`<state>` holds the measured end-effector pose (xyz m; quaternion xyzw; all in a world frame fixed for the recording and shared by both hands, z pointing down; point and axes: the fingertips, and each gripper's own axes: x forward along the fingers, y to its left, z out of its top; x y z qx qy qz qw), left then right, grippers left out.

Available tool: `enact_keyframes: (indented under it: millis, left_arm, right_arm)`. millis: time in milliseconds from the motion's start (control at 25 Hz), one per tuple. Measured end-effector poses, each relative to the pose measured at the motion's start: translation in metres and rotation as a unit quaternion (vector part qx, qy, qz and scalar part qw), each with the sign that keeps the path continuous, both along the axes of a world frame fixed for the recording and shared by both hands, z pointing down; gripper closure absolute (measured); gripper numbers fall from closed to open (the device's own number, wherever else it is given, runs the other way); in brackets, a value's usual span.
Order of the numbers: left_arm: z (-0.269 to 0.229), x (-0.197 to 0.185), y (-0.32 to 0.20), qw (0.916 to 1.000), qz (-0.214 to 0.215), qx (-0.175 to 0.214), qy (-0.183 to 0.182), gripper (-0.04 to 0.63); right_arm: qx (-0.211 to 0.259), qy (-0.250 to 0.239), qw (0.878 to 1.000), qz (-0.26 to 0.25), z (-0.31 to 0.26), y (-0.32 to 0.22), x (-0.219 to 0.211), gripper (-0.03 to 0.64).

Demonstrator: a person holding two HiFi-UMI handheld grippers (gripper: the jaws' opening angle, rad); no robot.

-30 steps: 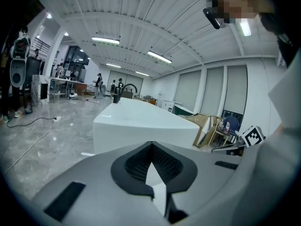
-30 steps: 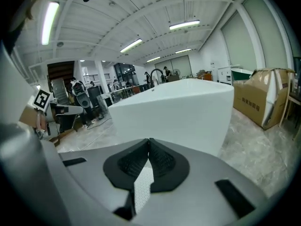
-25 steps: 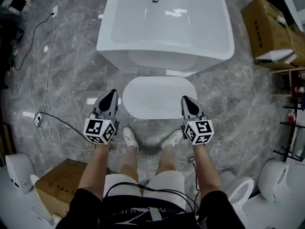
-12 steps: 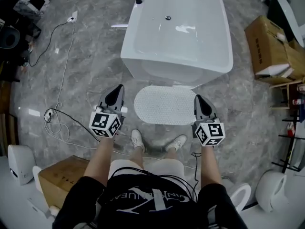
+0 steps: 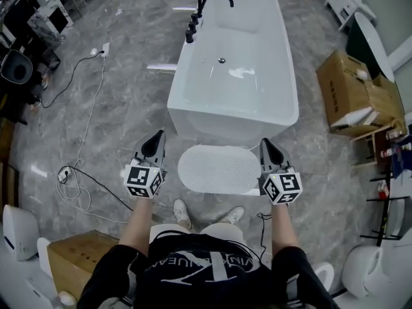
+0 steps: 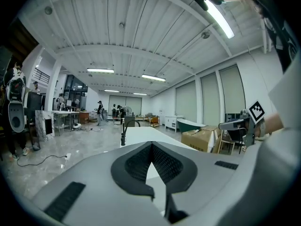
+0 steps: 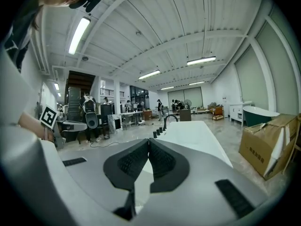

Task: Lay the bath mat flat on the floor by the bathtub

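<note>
The white oval bath mat (image 5: 219, 168) lies flat on the grey marble floor, right against the near end of the white bathtub (image 5: 193, 118). My left gripper (image 5: 158, 136) is held in the air to the mat's left, its jaws shut with nothing in them. My right gripper (image 5: 264, 142) hangs to the mat's right, also shut and empty. In the left gripper view the left gripper (image 6: 151, 144) points level along the bathtub (image 6: 138, 134). The right gripper (image 7: 148, 140) likewise looks over the bathtub (image 7: 197, 133).
A black faucet (image 5: 209, 2) stands at the tub's far end. Cardboard boxes sit at the right (image 5: 351, 89) and near left (image 5: 77, 256). Cables (image 5: 77, 172) trail over the floor at left. My shoes (image 5: 180, 212) stand just behind the mat. White toilets (image 5: 373, 269) stand at the lower corners.
Both grippers have risen and levelled out, and the head view has lifted, showing more of the tub. The mat has stayed flat in the same place.
</note>
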<state>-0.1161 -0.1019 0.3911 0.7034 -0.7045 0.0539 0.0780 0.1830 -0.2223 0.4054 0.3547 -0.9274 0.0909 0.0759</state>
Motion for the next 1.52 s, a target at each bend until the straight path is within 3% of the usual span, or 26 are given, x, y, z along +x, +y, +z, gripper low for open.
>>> enact_keyframes:
  millis: [400,800,1520]
  left_arm:
    - [-0.069,-0.017,-0.008,0.9981,-0.019,0.059,0.008,0.581]
    - [-0.116,-0.007,0.007,0.9948,-0.015,0.101,0.0,0.581]
    - [-0.099,0.009,0.038,0.996,-0.021,0.087,-0.004,0.581]
  right_arm:
    - [0.041,-0.028,0.999,-0.001,-0.068,-0.006,-0.01,0.591]
    - [0.069,-0.054,0.996,-0.012,-0.101,0.015,-0.006,0.591]
    - [0.07,-0.072,0.995,0.014,-0.094,0.042,0.024,0.591]
